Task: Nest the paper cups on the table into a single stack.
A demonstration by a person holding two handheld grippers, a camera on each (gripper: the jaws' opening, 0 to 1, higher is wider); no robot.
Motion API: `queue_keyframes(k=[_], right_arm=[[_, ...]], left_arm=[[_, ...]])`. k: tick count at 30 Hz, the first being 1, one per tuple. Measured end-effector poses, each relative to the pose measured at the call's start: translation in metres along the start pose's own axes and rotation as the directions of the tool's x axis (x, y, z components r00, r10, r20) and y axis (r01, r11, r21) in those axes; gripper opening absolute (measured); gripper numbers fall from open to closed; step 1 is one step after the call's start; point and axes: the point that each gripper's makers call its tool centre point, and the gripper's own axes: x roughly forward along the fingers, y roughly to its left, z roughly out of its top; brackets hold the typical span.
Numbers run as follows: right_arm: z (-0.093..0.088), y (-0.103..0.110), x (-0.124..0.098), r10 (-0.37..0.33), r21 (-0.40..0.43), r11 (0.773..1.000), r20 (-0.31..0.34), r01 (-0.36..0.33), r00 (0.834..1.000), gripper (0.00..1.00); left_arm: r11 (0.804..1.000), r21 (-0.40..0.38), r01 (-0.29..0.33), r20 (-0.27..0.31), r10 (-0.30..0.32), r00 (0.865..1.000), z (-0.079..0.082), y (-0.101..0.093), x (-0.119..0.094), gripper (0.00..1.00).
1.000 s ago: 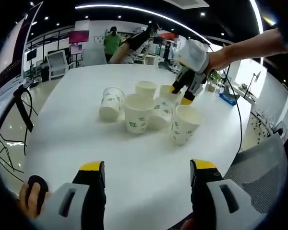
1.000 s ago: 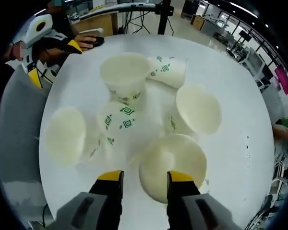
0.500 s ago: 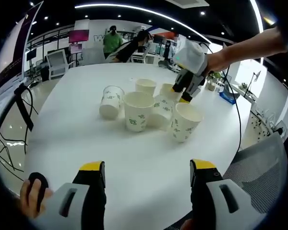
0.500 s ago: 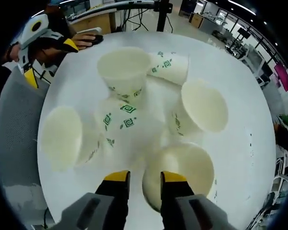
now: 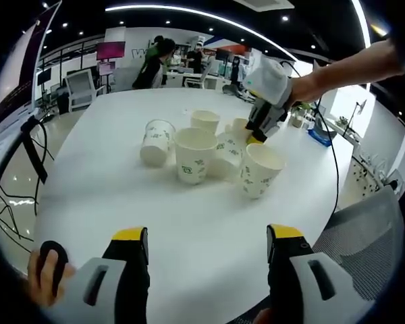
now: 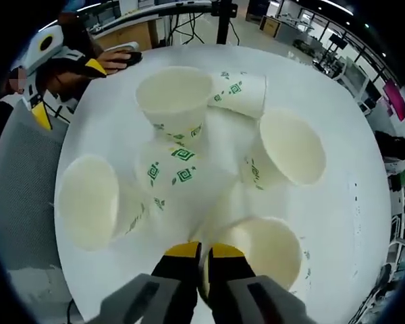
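Right gripper view, near to far. The right tool is seen with its jaws drawn nearly together over the rim of the nearest cup, one jaw inside the wall and one outside; it is judged clenched on that rim. Just beyond, an overturned cup lies among the cluster. An upright cup stands beside it toward the person's side of the bench, another open cup on the other side. Farther on, a larger upright cup stands with a cup on its side touching it.

Left gripper view: the left tool is held released, jaws wide apart, low over the near edge of the bench, well apart from the cups.

Step in hand, as judged: lifting of the pinched cup for nesting. It is advised that the rim be squeezed lightly, since thin paper is expected to buckle; that the cup be raised straight up until its neighbours are cleared; and that it be lowered mouth-up and centred into an upright cup. The receiving cup may tip; steadying by the left tool is suggested.
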Motion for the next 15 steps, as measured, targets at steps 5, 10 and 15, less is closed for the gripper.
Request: queue_keyframes(k=[5, 10, 15], right_arm=[[0.006, -0.001, -0.006, -0.009, 0.011, 1.000, 0.017, 0.008, 1.000, 0.00], [0.004, 0.001, -0.010, -0.018, 0.022, 1.000, 0.023, 0.017, 1.000, 0.00], [-0.001, 0.006, -0.018, -0.029, 0.030, 0.999, 0.025, 0.028, 0.999, 0.00]], left_arm=[[1.000, 0.004, 0.006, -0.002, -0.006, 1.000, 0.000, -0.001, 0.000, 0.70], [1.000, 0.007, 0.008, 0.003, -0.008, 1.000, 0.002, -0.002, 0.000, 0.70], [1.000, 0.013, 0.010, 0.008, -0.010, 1.000, 0.006, -0.002, 0.000, 0.70]])
